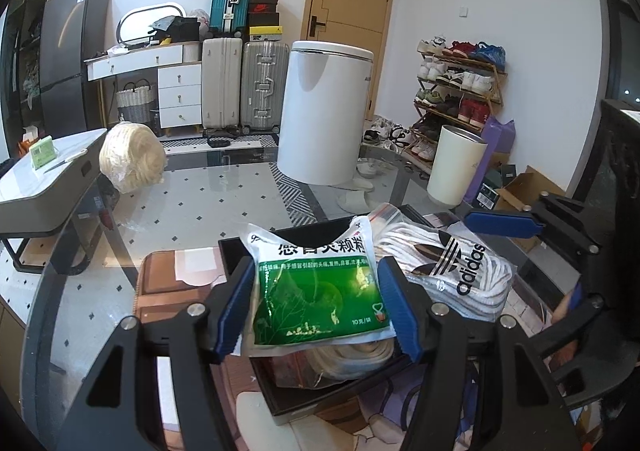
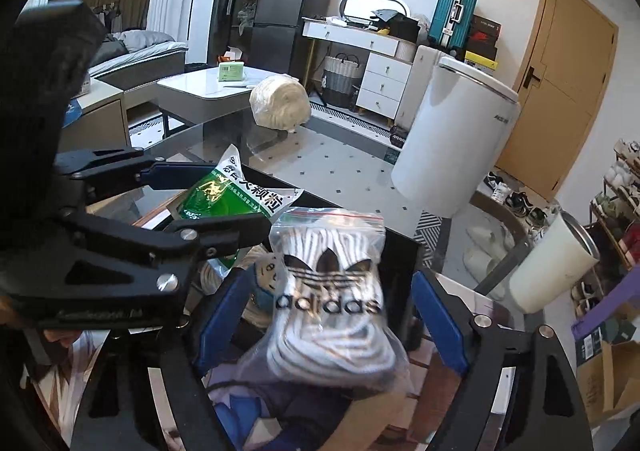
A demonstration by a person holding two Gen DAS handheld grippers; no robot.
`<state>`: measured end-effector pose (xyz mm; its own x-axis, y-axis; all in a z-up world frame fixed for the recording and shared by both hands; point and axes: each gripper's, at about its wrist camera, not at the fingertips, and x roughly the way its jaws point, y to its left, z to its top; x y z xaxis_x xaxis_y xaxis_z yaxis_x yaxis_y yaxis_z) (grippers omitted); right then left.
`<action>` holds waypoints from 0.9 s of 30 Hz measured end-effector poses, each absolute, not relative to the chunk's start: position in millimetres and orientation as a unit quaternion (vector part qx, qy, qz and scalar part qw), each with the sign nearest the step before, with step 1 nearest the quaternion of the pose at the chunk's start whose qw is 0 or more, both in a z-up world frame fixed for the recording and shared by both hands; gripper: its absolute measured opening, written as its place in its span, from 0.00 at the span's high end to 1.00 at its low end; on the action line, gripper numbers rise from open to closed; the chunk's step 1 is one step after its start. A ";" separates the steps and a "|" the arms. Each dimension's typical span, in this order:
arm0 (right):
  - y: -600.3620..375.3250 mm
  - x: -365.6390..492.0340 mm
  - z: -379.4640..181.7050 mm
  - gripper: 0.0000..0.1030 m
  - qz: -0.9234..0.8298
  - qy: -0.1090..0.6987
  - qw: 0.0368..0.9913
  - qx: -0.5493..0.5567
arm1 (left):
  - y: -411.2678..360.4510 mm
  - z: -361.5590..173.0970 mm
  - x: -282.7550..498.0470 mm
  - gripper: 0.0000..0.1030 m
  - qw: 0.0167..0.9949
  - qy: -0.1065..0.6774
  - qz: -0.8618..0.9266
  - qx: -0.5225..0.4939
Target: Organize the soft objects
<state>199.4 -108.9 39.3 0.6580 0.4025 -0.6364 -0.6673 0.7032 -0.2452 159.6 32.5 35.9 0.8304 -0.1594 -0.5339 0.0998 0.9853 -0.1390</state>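
My left gripper (image 1: 318,311) is shut on a green and white medicine packet (image 1: 320,287), held over a black tray (image 1: 280,399) on the glass table. The packet also shows in the right wrist view (image 2: 236,191), between the left gripper's fingers. A clear zip bag of white cord with an Adidas logo (image 2: 332,307) lies in the tray between my right gripper's (image 2: 328,323) blue pads, which stand wide apart and do not press it. The bag also shows in the left wrist view (image 1: 448,271). A roll of cream band (image 1: 352,359) lies in the tray under the packet.
A wrapped cream bundle (image 1: 132,159) sits at the table's far left. A tall white bin (image 1: 324,111) and a cream cup (image 1: 456,167) stand beyond the glass. A low white side table (image 1: 48,179) is left. A brown mat (image 1: 172,291) lies under the tray.
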 end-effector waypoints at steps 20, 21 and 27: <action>-158.1 171.7 43.9 0.01 0.298 0.245 0.909 -0.160 | 39.8 39.7 107.8 0.00 0.965 0.253 -0.018 -0.062; -160.9 169.7 42.4 0.01 0.297 0.245 0.910 -0.155 | 38.6 39.0 104.5 0.00 0.966 0.253 -0.017 -0.059; -171.5 163.3 32.9 0.01 0.296 0.244 0.914 -0.131 | 33.7 32.2 89.5 0.00 0.969 0.243 0.006 -0.052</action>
